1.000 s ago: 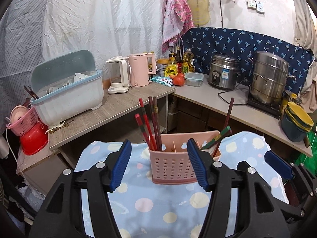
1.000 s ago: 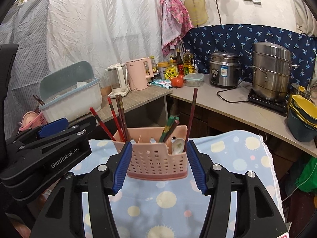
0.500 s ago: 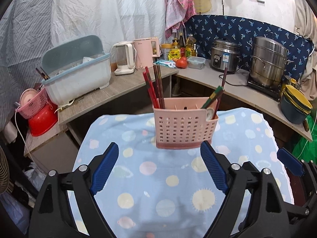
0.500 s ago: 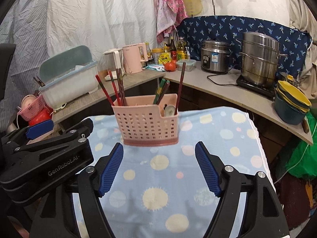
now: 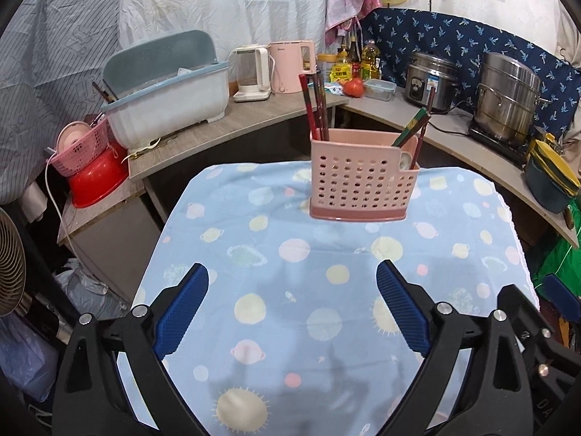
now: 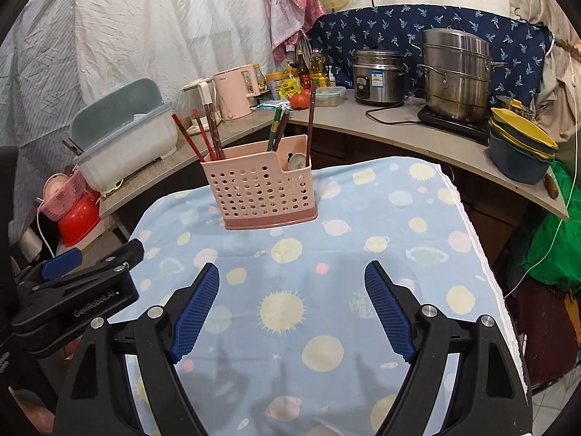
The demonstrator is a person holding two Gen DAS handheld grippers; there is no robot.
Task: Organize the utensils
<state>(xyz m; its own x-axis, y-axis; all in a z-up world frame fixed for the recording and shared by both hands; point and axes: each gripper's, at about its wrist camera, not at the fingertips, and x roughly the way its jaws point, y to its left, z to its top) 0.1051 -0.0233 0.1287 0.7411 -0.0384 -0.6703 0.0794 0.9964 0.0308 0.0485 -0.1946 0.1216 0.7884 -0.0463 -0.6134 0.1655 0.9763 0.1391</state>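
A pink perforated utensil holder [image 5: 361,187] stands upright on the blue dotted tablecloth [image 5: 290,327]; it also shows in the right wrist view [image 6: 263,190]. Red and dark chopsticks [image 5: 315,107] stand in its left part. Green chopsticks [image 5: 410,129] and a dark one lean in its right part, beside a small spoon [image 6: 297,161]. My left gripper [image 5: 292,307] is open and empty, well short of the holder. My right gripper [image 6: 292,310] is open and empty too, at about the same distance. The left gripper's body [image 6: 72,290] shows at the right wrist view's left edge.
Behind the table a grey counter [image 5: 225,127] carries a blue-lidded dish bin [image 5: 163,98], kettles [image 5: 287,67], bottles, a rice cooker [image 6: 379,76], a steel steamer pot [image 6: 457,72] and stacked bowls [image 6: 519,149]. A red basin with a pink basket [image 5: 90,167] sits at the left.
Both grippers have opened wide and pulled back from the holder toward the near edge of the table. The holder stays standing on the cloth.
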